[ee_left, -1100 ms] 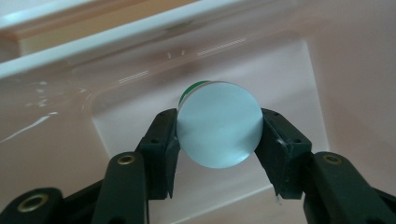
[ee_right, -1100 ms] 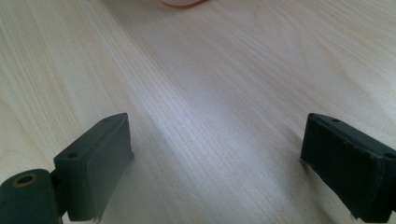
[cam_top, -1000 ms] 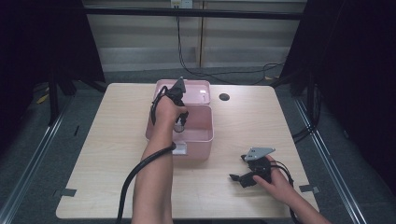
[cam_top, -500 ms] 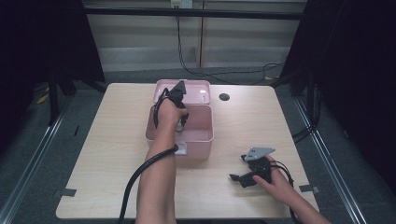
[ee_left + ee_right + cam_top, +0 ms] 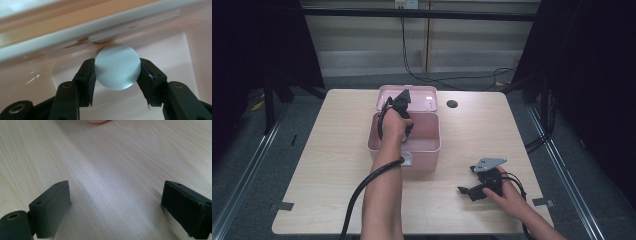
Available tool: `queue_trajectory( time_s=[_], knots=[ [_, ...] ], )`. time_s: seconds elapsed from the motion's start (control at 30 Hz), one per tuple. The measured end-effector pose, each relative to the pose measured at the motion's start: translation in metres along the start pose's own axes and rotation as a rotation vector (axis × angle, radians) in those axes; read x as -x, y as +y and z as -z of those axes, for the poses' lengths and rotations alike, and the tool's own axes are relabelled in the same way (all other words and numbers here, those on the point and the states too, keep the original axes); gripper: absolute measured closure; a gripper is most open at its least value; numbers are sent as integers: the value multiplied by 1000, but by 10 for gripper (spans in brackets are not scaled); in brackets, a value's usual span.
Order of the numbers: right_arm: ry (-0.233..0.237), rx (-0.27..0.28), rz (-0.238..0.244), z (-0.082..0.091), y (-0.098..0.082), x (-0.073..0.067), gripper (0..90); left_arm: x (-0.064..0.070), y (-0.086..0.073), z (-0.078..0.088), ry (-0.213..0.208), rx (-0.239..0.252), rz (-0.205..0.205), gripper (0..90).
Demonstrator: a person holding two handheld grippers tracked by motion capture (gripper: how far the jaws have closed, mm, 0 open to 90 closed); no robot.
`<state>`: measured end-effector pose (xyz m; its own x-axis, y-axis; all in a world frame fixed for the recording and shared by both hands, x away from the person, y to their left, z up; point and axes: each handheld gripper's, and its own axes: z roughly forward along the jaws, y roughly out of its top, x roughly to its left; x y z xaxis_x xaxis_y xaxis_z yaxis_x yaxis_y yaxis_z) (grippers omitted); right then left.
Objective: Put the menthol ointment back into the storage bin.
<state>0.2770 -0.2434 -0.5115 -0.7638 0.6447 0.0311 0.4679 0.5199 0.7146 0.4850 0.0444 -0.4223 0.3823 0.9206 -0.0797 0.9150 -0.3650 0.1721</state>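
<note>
A pale round disc point(image 5: 117, 66) is clamped between the two black fingers point(image 5: 85, 80) of the left gripper point(image 5: 117, 75), one pad on each side of its edge; seen face-on in the left gripper view, so thickness can't be told. What the disc is (cap, puck, lid?) can't be made out.

Landmark: the pink box point(image 5: 432, 145), w/ its hinged lid point(image 5: 424, 95) thrown open toward the far side. The disc is held inside the box, just above the pink floor and close to the far wall, below the pale rim. In the high view the left gripper point(image 5: 401, 107) is seen dipping into the box at its far-left part, w/ the forearm laid across the near wall. Whether the disc touches the floor or the wall can't be told.

The right gripper point(image 5: 472, 191) is rested on the tabletop point(image 5: 332, 165) to the near-right of the box, well apart from it. Its fingers point(image 5: 50, 207) are spread wide w/ nothing between them, only bare wood grain.

Progress, as judged: the box is already opened and the disc is gripped inside it. Either a lift-out or a set-down is in hand; direction can't be read from one moment. Left to do: disc released or carried clear, then prob. the lid shut. The right gripper isn't yet put to use.
</note>
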Motion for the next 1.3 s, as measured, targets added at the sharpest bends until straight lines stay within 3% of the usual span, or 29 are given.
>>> queue_trajectory(
  time_s=[0.47, 1.23, 1.3],
  knots=[
    [0, 0, 0, 0, 0, 0, 82, 1, 0, -8, -11, 15, 15, 499],
    [0, 0, 0, 0, 0, 0, 82, 1, -2, -6, -30, 10, -5, 430],
    [0, 0, 0, 0, 0, 0, 82, 1, -2, -2, -35, 14, 15, 417]
  ],
)
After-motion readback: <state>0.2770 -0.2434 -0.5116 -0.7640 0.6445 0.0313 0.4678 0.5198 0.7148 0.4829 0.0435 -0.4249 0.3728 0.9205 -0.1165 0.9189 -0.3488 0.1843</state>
